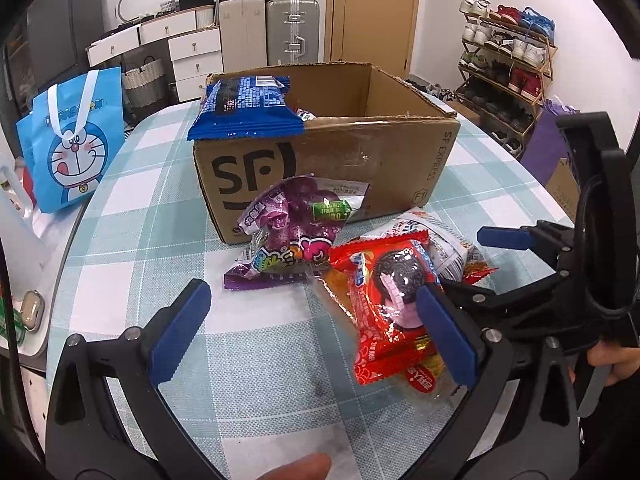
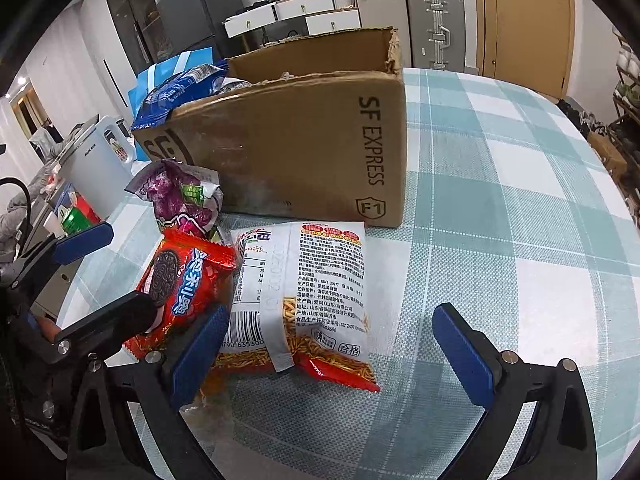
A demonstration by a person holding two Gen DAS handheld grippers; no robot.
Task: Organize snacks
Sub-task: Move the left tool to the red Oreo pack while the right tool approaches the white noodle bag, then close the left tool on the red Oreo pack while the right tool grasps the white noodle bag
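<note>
Gaping left gripper [image 1: 316,332]: wide, low centre, empty.
Right gripper [image 2: 332,352]: wide, over noodle packet [image 2: 304,300].
Box [image 1: 360,152]: upper centre.

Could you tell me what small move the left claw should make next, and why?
Probably shift the left claw rightward to straddle the red cookie packet: it is open, and only its right finger overlaps that packet, which lies outside the cardboard box.
</note>
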